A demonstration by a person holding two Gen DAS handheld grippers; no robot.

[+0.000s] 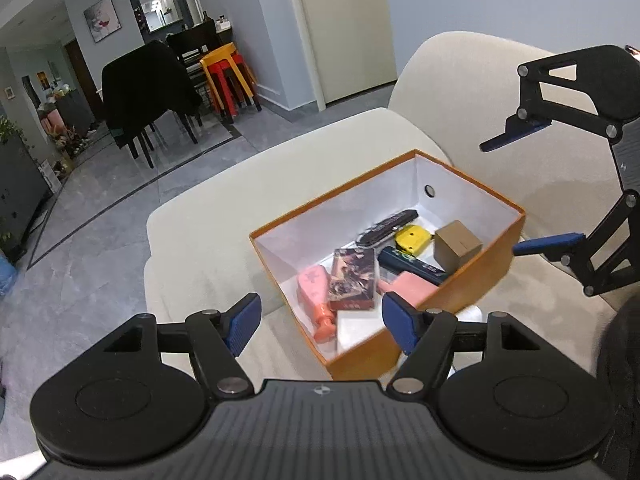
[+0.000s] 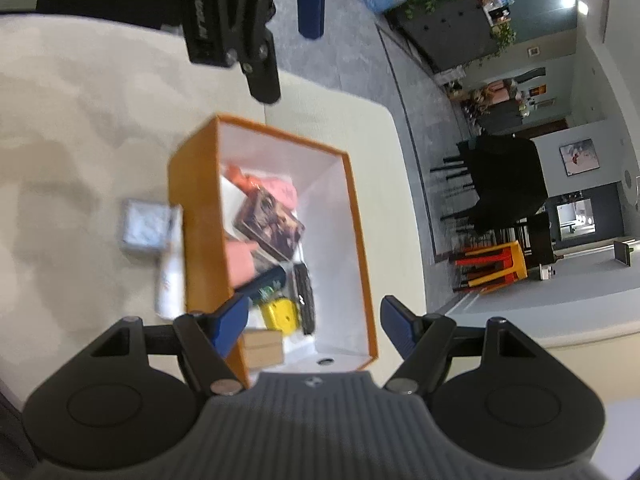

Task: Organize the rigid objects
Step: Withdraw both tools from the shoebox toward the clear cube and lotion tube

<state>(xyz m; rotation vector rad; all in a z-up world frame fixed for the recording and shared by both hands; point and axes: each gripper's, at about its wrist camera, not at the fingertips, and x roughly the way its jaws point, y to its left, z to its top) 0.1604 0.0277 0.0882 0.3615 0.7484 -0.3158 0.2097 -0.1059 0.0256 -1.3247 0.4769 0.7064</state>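
An orange box (image 1: 464, 286) with a white inside sits on a cream sofa. In it lie a pink bottle (image 1: 316, 292), a patterned flat pack (image 1: 354, 276), a dark blue tube (image 1: 412, 266), a yellow tape measure (image 1: 414, 238), a brown cardboard cube (image 1: 458, 246) and a long black item (image 1: 388, 226). My left gripper (image 1: 322, 324) hangs open above the box's near corner with nothing between its pads. My right gripper (image 2: 316, 324) is open over the orange box (image 2: 200, 220), also holding nothing. It shows in the left wrist view as the right gripper (image 1: 500, 197), at the box's far right.
A small silvery square box (image 2: 144, 226) and a white item (image 2: 170, 280) lie on the sofa seat (image 2: 80, 140) just outside the orange wall. The sofa back (image 1: 460, 80) rises behind. Beyond the sofa are grey floor, dark dining chairs (image 1: 148, 92) and yellow and red stools (image 1: 228, 80).
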